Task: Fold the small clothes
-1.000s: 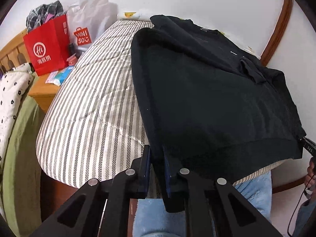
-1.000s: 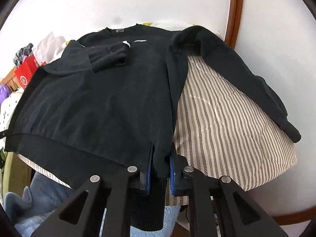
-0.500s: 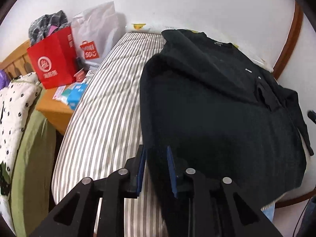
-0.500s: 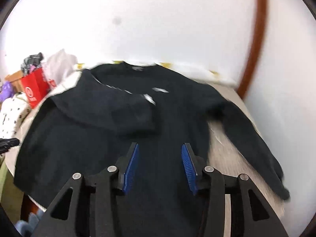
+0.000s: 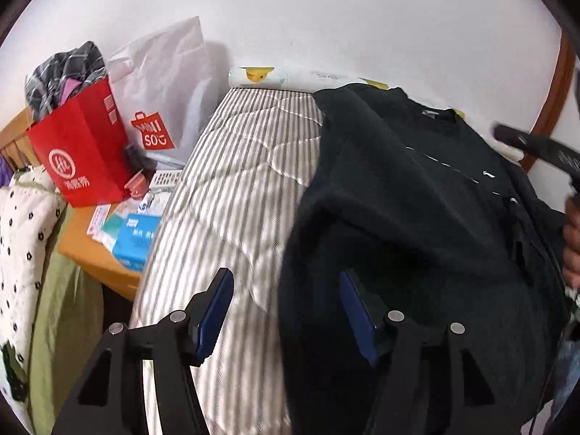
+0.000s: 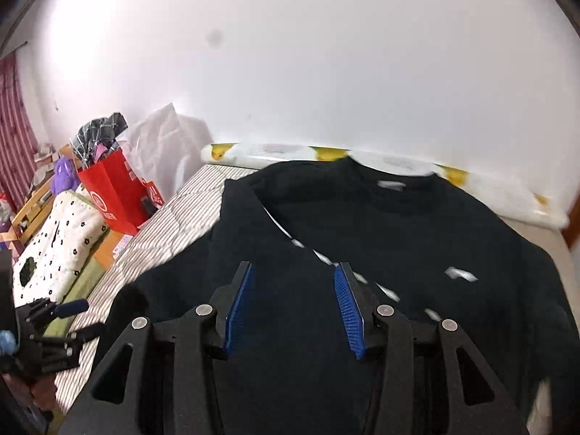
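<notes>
The bed (image 5: 232, 195) carries a quilted cover with thin grey and white stripes. A black sweater (image 5: 417, 217) lies directly on it and fills the right part, its neck toward the wall; its left side is folded over onto its body. The left part of the cover is bare. Along the wall edge of the bed lies a white roll of cloth with yellow prints (image 6: 362, 161). Beside the bed, on the left, stands a low wooden bedside table (image 5: 90, 253); on it stand a red paper bag (image 5: 79, 148) and a white bag (image 5: 166, 83), with small boxes (image 5: 134, 235) lying in front of them.
</notes>
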Motion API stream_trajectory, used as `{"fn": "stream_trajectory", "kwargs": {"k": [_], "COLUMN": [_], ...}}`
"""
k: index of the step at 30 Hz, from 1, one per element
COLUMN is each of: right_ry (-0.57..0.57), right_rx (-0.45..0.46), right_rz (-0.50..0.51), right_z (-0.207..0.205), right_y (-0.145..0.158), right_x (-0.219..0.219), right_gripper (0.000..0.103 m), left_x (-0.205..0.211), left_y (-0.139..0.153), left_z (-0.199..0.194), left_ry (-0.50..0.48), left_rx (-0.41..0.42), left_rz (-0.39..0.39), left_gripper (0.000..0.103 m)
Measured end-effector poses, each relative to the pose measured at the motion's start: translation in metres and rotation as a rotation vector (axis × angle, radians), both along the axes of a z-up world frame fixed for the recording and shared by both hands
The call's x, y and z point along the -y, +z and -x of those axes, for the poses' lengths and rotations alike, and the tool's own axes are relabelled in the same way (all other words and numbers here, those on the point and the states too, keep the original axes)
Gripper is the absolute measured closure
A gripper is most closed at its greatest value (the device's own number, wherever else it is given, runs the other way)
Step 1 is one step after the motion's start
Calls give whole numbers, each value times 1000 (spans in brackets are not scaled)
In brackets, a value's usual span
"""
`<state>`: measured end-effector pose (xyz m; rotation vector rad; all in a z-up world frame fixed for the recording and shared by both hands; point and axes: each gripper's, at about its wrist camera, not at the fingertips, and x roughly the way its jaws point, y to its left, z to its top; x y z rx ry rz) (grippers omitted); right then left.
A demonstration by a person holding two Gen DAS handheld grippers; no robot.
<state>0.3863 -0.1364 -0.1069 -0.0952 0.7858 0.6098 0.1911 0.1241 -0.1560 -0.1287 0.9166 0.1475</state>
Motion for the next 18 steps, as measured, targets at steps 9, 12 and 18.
{"fn": "stream_trajectory", "kwargs": {"k": [9, 12, 18], "right_ry": [105, 148, 181], "right_rx": [-52, -97, -157], "right_rz": [12, 2, 30], "right_z": [-87, -110, -140], "right_y": [-37, -50, -77], "right_x": [-103, -129, -160], "right_gripper": [57, 57, 71], "left_x": [0, -3, -3], "left_y": [-10, -20, -28], "left_z": [-42, -51, -66], "left_ry": [-96, -115, -133], "left_rx": [-32, -23, 8], "left_rz": [-50, -43, 17], "left_gripper": [61, 68, 81]}}
